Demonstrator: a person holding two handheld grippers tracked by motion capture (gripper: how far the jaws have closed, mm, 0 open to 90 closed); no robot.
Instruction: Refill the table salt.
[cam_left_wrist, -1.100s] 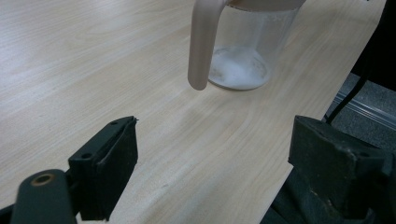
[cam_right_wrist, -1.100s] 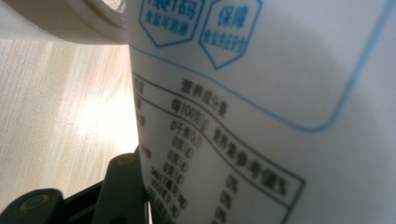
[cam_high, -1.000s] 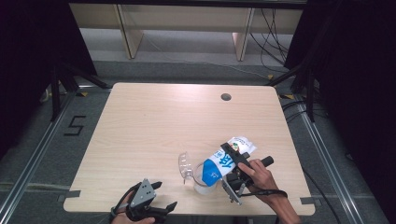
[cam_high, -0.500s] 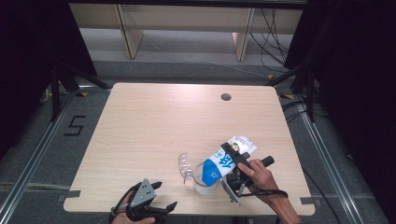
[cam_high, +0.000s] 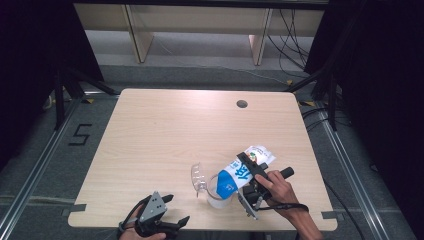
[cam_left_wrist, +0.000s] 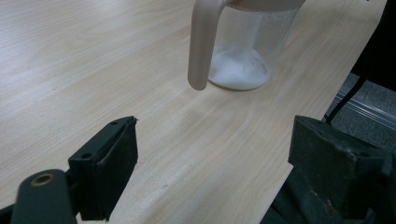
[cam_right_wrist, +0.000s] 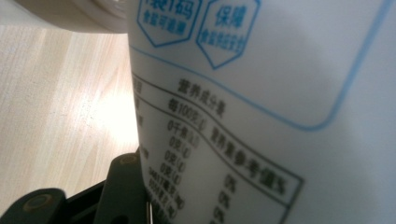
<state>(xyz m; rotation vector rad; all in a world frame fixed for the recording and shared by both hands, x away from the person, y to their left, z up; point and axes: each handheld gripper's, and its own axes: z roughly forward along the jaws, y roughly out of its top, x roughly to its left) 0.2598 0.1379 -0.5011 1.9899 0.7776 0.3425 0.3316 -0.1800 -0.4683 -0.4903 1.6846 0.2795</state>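
— Starting at the near edge of the table (cam_high: 150, 125): what is found there?

— The left gripper (cam_high: 167, 215) is held at that edge, toward the near left corner, its jaws spread wide with nothing between them. In the left gripper view (cam_left_wrist: 210, 163) bare wood is seen between the two black pads, and the table's edge falls away just beside the right pad.

— And the right gripper?

— The right gripper (cam_high: 252, 172) is seen near the front right part of the table, clamped about halfway shut on a white and blue bag (cam_high: 245, 170). The bag is tilted, its low end brought down over the mouth of a clear jug (cam_high: 217, 192). In the right gripper view the printed face of the bag (cam_right_wrist: 280, 116) is pressed close against one jaw.

— Where is the jug placed?

— It stands upright on the table, a little in from the near edge, right of centre. White powder (cam_left_wrist: 238, 72) is seen lying in its bottom, and its pale handle (cam_left_wrist: 201, 42) is turned toward the left gripper. Its clear lid (cam_high: 198, 177) is flipped open to the left.

— How much room is left around it?

— Wide bare wood is left to the left and behind; the grippers are kept well apart. Less room is left on the right, where the hand and a trailing cable (cam_high: 285, 205) are close to the table's edge.

— Farther back?

— A round cable hole (cam_high: 242, 104) is set near the far right edge. Beyond the table, grey floor, a marked "5" (cam_high: 80, 135) at the left, wooden shelf legs (cam_high: 135, 35) and loose wires (cam_high: 290, 30) are seen, with dark curtains (cam_high: 380, 100) at both sides.
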